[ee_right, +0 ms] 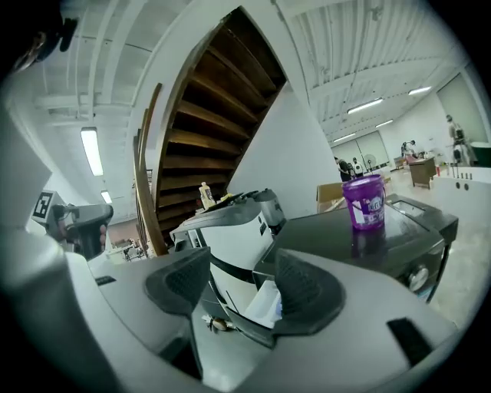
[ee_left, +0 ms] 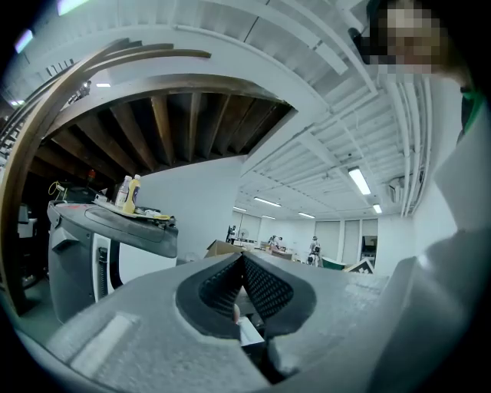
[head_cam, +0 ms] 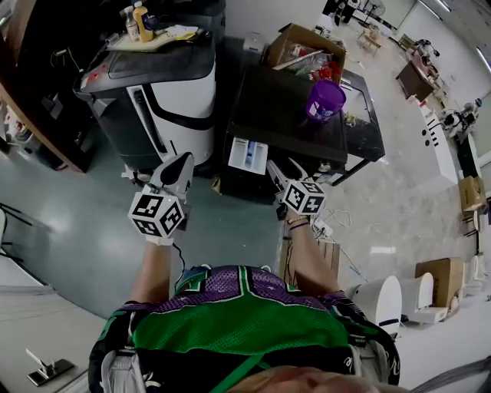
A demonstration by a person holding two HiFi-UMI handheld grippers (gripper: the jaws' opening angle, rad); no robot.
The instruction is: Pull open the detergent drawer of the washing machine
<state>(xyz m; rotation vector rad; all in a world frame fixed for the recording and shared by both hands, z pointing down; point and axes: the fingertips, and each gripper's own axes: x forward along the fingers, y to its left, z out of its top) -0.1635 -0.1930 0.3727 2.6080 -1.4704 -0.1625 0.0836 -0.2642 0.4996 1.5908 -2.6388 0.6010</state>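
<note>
The black washing machine stands ahead of me, and its detergent drawer sticks out of the front at the upper left, white inside. My right gripper is just right of the drawer, close to the machine's front. In the right gripper view the jaws stand open and apart, with the pulled-out drawer showing between them and nothing held. My left gripper hangs further left, in front of the neighbouring machine. Its pads meet at the tips with nothing gripped.
A purple tub sits on the washing machine's lid. A grey-and-white machine stands to the left with bottles on top. An open cardboard box is behind. A wooden stair rises at the left.
</note>
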